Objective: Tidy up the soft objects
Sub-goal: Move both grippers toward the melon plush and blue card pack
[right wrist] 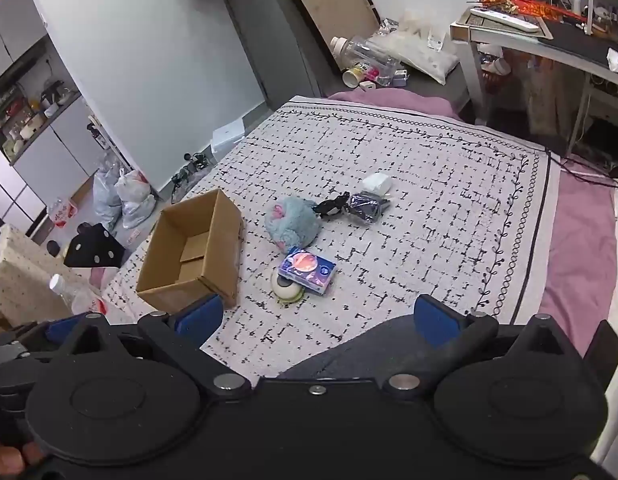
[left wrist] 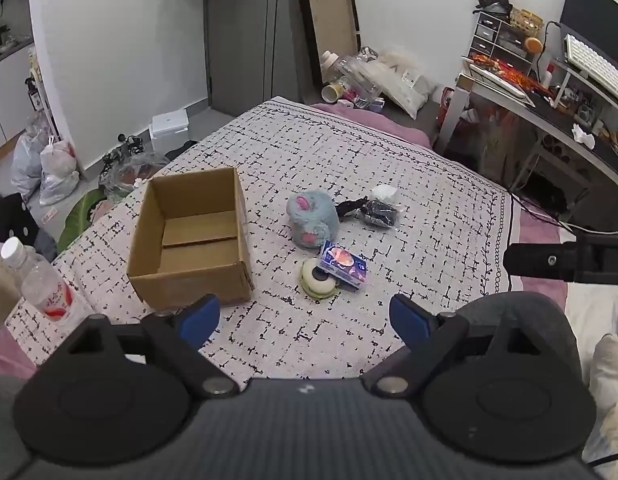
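An open, empty cardboard box point(left wrist: 191, 240) point(right wrist: 193, 254) stands on the patterned bedspread point(left wrist: 389, 168) point(right wrist: 429, 184). To its right lie a blue-and-pink plush toy point(left wrist: 312, 216) point(right wrist: 291, 222), a blue tissue pack point(left wrist: 343, 265) point(right wrist: 307, 269) resting partly on a pale round object point(left wrist: 317, 283) point(right wrist: 285, 291), a dark wrapped bundle point(left wrist: 379, 211) point(right wrist: 365, 205), a small black item point(left wrist: 349, 205) point(right wrist: 329, 206) and a white wad point(left wrist: 384, 193) point(right wrist: 376, 183). My left gripper point(left wrist: 305, 318) is open and empty, above the bed's near part. My right gripper point(right wrist: 315, 318) is open and empty too.
A water bottle point(left wrist: 41, 280) point(right wrist: 75, 294) stands left of the box. A desk point(left wrist: 557, 112) point(right wrist: 549, 40) with clutter is at the far right. Bags point(left wrist: 57, 168) point(right wrist: 125, 196) and bottles lie on the floor beyond the bed. A grey knee point(left wrist: 509, 312) is below the right finger.
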Demonstrator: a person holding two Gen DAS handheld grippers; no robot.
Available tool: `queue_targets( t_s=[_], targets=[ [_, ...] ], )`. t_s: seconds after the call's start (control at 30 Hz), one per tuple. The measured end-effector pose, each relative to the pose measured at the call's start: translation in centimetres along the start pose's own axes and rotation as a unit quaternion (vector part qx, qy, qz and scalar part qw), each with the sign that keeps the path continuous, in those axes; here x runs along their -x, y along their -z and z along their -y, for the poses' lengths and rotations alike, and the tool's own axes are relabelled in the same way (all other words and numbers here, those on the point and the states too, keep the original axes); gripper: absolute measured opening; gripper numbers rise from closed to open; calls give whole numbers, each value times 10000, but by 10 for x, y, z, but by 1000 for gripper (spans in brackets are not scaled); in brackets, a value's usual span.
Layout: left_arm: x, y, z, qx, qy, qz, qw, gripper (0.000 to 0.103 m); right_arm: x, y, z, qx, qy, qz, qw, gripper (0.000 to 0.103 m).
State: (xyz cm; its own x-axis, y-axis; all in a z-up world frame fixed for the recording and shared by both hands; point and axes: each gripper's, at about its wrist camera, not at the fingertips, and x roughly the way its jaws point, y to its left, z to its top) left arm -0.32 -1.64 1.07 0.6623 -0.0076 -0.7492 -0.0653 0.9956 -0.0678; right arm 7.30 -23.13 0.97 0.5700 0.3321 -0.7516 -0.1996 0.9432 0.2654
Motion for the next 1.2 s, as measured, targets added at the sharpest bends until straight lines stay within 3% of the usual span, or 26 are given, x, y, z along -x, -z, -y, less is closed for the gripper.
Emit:
queue_targets(
  t_s=[0.4, 1.2],
  targets=[
    [11, 0, 6, -113, 35, 125, 9999, 91, 7, 6, 3, 128, 182, 19, 9998, 103],
    [21, 7, 6, -23, 69, 248, 9997, 91, 16, 15, 5, 190, 82, 65, 9998, 103]
  ],
)
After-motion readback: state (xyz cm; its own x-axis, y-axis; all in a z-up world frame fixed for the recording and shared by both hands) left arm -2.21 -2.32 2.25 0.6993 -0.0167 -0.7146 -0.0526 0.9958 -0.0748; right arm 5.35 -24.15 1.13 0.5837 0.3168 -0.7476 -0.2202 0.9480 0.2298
